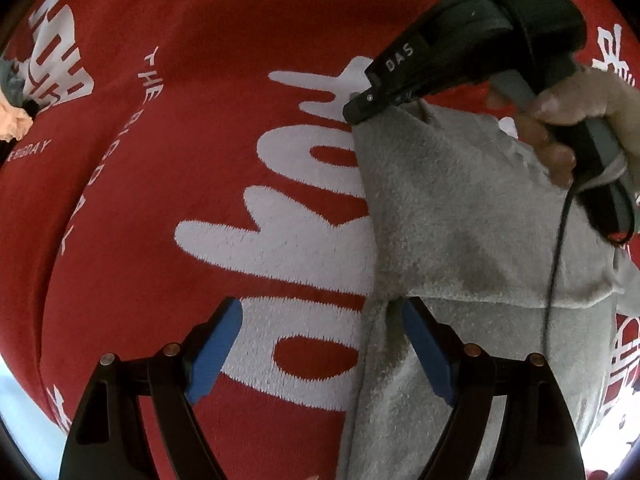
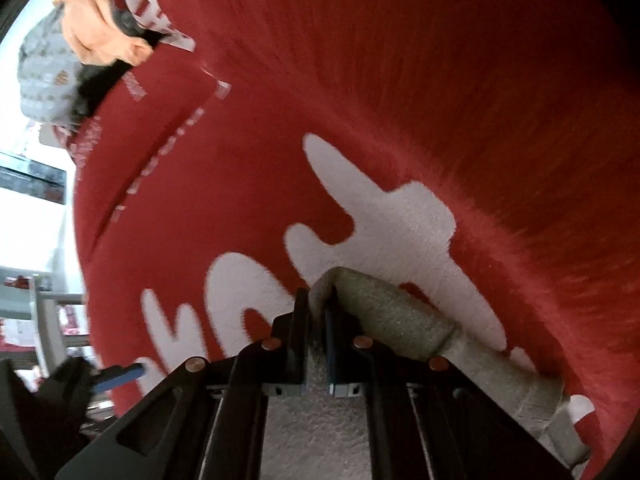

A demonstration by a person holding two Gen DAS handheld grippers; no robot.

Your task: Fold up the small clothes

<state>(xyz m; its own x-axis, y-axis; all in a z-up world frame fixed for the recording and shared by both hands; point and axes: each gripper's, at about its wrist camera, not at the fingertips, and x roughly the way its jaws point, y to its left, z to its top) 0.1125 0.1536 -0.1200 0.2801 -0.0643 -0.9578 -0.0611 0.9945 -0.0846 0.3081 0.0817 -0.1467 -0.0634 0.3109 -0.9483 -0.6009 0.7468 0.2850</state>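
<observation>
In the left wrist view, the left gripper point(image 1: 322, 344) hovers with its blue pads wide apart over the red blanket point(image 1: 180, 160), the grey garment point(image 1: 460, 220) lying to its right. In the right wrist view, the right gripper point(image 2: 316, 344) is clamped on a folded edge of that garment. A fold seems underway; next, the left likely needs to grasp the near edge.

Indoor room, red printed blanket point(image 1: 200, 32), heaped clothes point(image 2: 72, 48), shelving point(image 2: 44, 308) behind
</observation>
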